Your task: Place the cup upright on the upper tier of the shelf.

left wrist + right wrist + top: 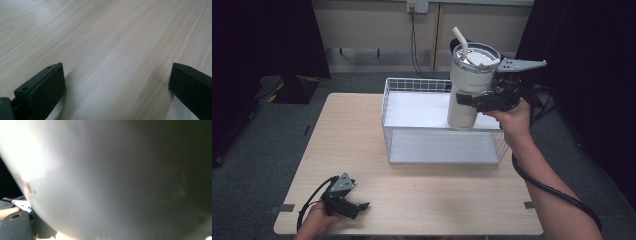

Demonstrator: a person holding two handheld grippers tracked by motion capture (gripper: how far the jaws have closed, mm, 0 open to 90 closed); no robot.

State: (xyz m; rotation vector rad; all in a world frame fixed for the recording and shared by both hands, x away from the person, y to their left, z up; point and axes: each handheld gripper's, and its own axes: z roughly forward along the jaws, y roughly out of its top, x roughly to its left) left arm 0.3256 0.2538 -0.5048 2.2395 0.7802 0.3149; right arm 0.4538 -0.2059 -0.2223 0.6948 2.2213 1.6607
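Above the right end of the wire basket [422,102], a tall cream tumbler [468,92] hangs in the air, held upright with its base clear of the basket floor. It has a clear lid and a straw [460,41] standing out of the top. The right gripper [482,100] has it clamped from the side, about halfway up the body, jaws shut against the wall; in the right gripper view the tumbler's pale wall [105,182] sits blurred, right against the lens.

It looks stiff and smooth, likely steel or hard plastic, so slippery under the pads, and top-heavy if it holds any drink. A grip around the wider upper body, just under the lid, seems safest; the narrow foot would let it tip, and the straw and lid are no place to hold.

Near the front left corner of the table [362,150], the left gripper [354,205] rests low, jaws spread wide over bare wood [112,50], holding nothing.
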